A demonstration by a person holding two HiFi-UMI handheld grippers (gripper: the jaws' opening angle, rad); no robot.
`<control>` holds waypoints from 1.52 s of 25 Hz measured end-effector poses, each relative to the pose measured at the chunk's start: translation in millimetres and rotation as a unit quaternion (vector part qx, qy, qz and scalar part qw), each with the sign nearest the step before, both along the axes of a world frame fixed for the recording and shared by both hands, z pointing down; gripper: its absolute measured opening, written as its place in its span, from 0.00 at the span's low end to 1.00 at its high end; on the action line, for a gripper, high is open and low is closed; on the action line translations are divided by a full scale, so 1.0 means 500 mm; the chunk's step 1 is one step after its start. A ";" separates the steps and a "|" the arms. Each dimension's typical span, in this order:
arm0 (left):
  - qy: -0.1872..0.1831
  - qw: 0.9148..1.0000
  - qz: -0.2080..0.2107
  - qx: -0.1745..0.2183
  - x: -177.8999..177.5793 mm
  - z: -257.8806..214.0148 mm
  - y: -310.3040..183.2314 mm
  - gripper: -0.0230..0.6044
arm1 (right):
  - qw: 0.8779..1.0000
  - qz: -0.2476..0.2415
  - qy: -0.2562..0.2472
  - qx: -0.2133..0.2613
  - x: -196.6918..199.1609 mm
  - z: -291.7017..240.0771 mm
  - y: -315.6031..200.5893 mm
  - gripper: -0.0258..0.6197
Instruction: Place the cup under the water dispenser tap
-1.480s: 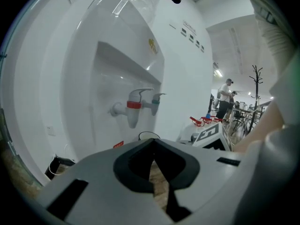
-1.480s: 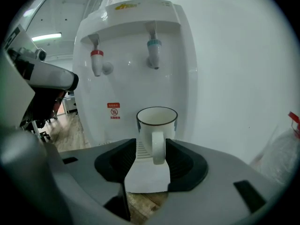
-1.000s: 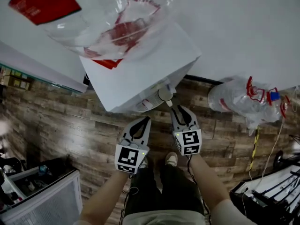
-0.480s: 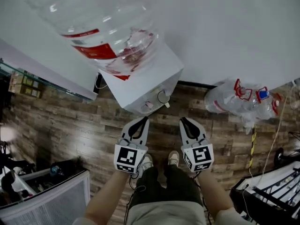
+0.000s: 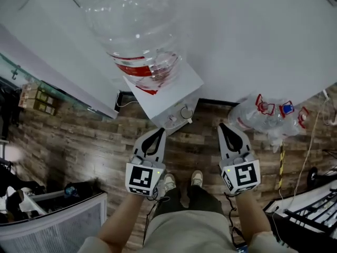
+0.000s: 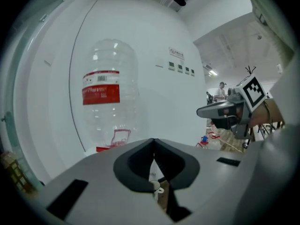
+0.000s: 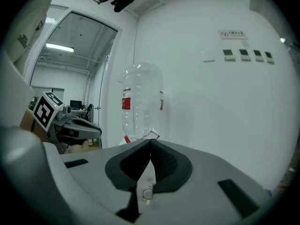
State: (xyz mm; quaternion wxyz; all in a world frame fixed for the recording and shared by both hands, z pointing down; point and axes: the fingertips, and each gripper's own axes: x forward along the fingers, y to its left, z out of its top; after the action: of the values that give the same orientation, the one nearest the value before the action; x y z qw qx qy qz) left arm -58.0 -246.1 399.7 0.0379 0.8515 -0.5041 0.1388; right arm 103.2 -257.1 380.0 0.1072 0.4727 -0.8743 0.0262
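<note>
A white water dispenser (image 5: 163, 96) stands against the wall with a big clear bottle (image 5: 139, 30) upended on it. Two round taps (image 5: 184, 112) show at its front edge. I cannot make out a cup in any view. My left gripper (image 5: 159, 134) hangs in front of the dispenser, shut and empty. My right gripper (image 5: 223, 127) is further right, clear of the taps, its tips together with nothing between them. The left gripper view has the bottle (image 6: 110, 93) beyond its shut tips (image 6: 153, 144). The right gripper view shows the bottle (image 7: 142, 102) over its own closed tips (image 7: 150, 144).
Empty clear bottles (image 5: 268, 115) lie on the wood floor right of the dispenser. A white mesh-sided cabinet (image 5: 63, 220) stands at the lower left and a black rack (image 5: 310, 210) at the lower right. A glass partition (image 5: 52, 83) runs along the left.
Both grippers rose and drew back from the dispenser's front. The right one left the tap, moved right, and its jaws closed. The dispenser now looks smaller and farther below.
</note>
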 end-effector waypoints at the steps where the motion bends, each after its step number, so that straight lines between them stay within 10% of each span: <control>1: -0.002 1.000 0.000 0.008 -0.004 -0.024 0.006 0.05 | 1.000 0.003 0.005 0.013 0.004 -0.031 0.008 0.05; 15: 0.012 0.996 0.002 0.090 -0.037 -0.306 0.103 0.05 | 0.997 -0.037 -0.041 0.058 -0.004 -0.305 0.158 0.05; 38: -0.003 0.994 0.023 0.102 -0.003 -0.343 0.164 0.05 | 0.998 -0.050 -0.007 0.041 -0.018 -0.301 0.193 0.05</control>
State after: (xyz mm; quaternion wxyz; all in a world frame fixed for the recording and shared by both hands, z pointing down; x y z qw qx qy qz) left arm -59.4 -163.9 228.2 -0.0542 0.8619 -0.4961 0.0896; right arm 94.3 -160.6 229.4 0.0828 0.4320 -0.8980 -0.0118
